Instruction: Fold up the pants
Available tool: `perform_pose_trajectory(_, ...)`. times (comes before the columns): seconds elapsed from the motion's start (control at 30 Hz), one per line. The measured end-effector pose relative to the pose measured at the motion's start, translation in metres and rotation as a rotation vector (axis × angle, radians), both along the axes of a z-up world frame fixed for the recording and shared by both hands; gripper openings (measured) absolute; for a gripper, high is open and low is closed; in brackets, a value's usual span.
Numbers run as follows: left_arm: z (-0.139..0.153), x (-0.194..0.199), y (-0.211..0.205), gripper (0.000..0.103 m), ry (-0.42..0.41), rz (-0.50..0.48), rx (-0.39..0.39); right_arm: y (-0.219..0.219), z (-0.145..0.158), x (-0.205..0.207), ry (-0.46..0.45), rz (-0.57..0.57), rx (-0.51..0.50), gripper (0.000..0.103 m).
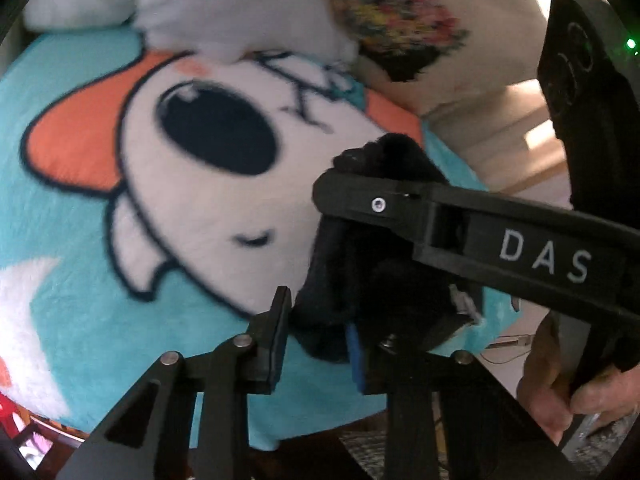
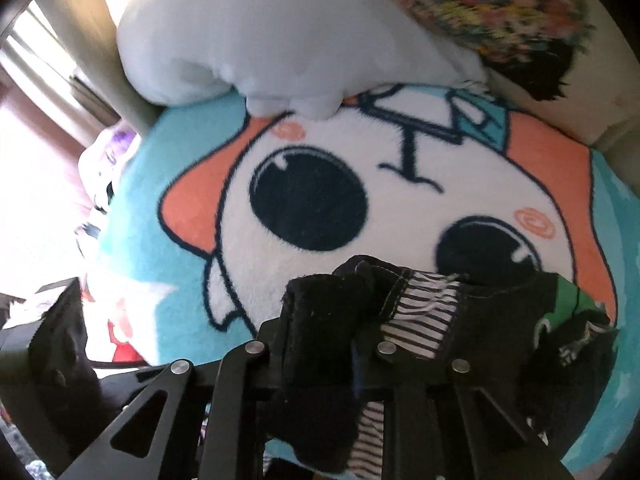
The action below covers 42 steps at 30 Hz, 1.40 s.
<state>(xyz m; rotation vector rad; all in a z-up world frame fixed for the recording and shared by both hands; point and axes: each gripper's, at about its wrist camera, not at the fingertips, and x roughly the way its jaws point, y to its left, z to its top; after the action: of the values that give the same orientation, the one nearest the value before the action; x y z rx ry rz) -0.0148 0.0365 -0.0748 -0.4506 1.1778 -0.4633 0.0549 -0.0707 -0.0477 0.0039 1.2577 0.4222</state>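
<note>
Nearest the left wrist camera, the left gripper (image 1: 318, 344) is seen with its jaws parted and a bunched edge of the black pants (image 1: 372, 280) lying between them; whether the blue pad on one finger already presses the cloth cannot be told. Across the upper part of that view the right gripper (image 1: 340, 184) reaches in from the right, clamped over the top of the same dark bundle. In the right wrist view, the right gripper is shown clenched on a thick fold of the pants, with a striped lining and a green patch exposed just beyond its fingers.

The pants are held bunched, lifted just above the blanket (image 1: 80, 280), with no clear long axis visible. The garment sits directly ahead of both grippers, so spreading it out is judged the next need.

The surface is a plush turquoise blanket printed with a large-eyed cartoon face. A white pillow (image 2: 248, 40) and a floral cushion (image 2: 480, 4) rest at its far edge.
</note>
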Motion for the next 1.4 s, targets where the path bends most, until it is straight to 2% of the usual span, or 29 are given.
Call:
perform_pose_trajectory(0.1, 0.023, -0.002, -0.025, 0.024, -0.029, -0.027, -0.031, -0.027, 0.023, -0.008, -0.034, -0.024, 0.053, 0.022)
perform_pose_trajectory(0.2, 0.042, -0.001, -0.068, 0.024, -0.057, -0.092, -0.033, -0.059, 0.039, -0.007, -0.066, -0.056, 0.101, 0.022)
perform_pose_trajectory(0.23, 0.045, 0.000, -0.079, 0.024, -0.059, -0.109, -0.033, -0.057, 0.039, -0.005, -0.075, -0.069, 0.108, 0.022)
perform_pose_trajectory(0.33, 0.052, 0.002, -0.126, 0.024, -0.062, -0.180, -0.024, -0.111, 0.047, -0.010, -0.103, -0.137, 0.144, 0.022)
perform_pose_trajectory(0.5, 0.048, -0.005, -0.169, 0.027, -0.025, -0.244, -0.013, -0.198, 0.026, -0.015, -0.093, -0.276, 0.207, 0.022)
perform_pose_trajectory(0.57, 0.046, -0.007, -0.167, 0.029, -0.011, -0.238, -0.002, -0.231, 0.007, -0.016, -0.076, -0.332, 0.204, 0.030)
perform_pose_trajectory(0.63, 0.046, -0.008, -0.160, 0.032, -0.003, -0.209, 0.013, -0.258, -0.013, -0.016, -0.043, -0.403, 0.169, 0.047)
perform_pose_trajectory(0.67, 0.046, -0.007, -0.155, 0.034, 0.002, -0.188, 0.019, -0.271, -0.018, -0.018, -0.038, -0.455, 0.141, 0.047)
perform_pose_trajectory(0.73, 0.042, -0.001, -0.147, 0.035, 0.024, -0.139, 0.032, -0.295, -0.013, -0.028, -0.075, -0.527, 0.169, 0.048)
perform_pose_trajectory(0.83, 0.036, 0.008, -0.148, 0.035, 0.047, -0.111, 0.033, -0.305, 0.012, -0.039, -0.167, -0.522, 0.266, 0.046)
perform_pose_trajectory(0.93, 0.022, 0.014, -0.166, 0.035, 0.069, -0.130, 0.061, -0.290, 0.015, -0.040, -0.149, -0.430, 0.430, 0.044)
perform_pose_trajectory(0.97, 0.012, 0.016, -0.173, 0.036, 0.090, -0.137, 0.084, -0.280, 0.009, -0.038, -0.120, -0.396, 0.464, 0.044)
perform_pose_trajectory(1.03, -0.009, 0.020, -0.181, 0.036, 0.122, -0.130, 0.141, -0.266, -0.010, -0.033, -0.070, -0.381, 0.458, 0.044)
perform_pose_trajectory(1.1, -0.020, 0.022, -0.183, 0.036, 0.134, -0.124, 0.148, -0.259, -0.044, -0.026, 0.009, -0.401, 0.450, 0.044)
perform_pose_trajectory(1.17, -0.013, 0.021, -0.180, 0.036, 0.128, -0.128, 0.138, -0.263, -0.066, -0.021, 0.063, -0.424, 0.460, 0.044)
perform_pose_trajectory(1.2, -0.006, 0.020, -0.176, 0.036, 0.115, -0.125, 0.117, -0.268, -0.063, -0.022, 0.054, -0.431, 0.502, 0.044)
perform_pose_trajectory(1.27, 0.008, 0.018, -0.164, 0.037, 0.085, -0.115, 0.075, -0.278, -0.048, -0.028, 0.025, -0.433, 0.578, 0.053)
perform_pose_trajectory(1.3, 0.013, 0.019, -0.157, 0.039, 0.072, -0.102, 0.062, -0.284, -0.040, -0.031, -0.003, -0.424, 0.594, 0.065)
perform_pose_trajectory(1.33, 0.015, 0.022, -0.148, 0.046, 0.069, -0.082, 0.049, -0.290, -0.031, -0.035, -0.037, -0.416, 0.578, 0.074)
perform_pose_trajectory(1.37, 0.015, 0.024, -0.142, 0.056, 0.072, -0.061, 0.029, -0.296, -0.026, -0.039, -0.066, -0.419, 0.550, 0.076)
perform_pose_trajectory(1.4, 0.011, 0.028, -0.132, 0.059, 0.087, -0.035, -0.005, -0.301, -0.023, -0.044, -0.085, -0.430, 0.528, 0.078)
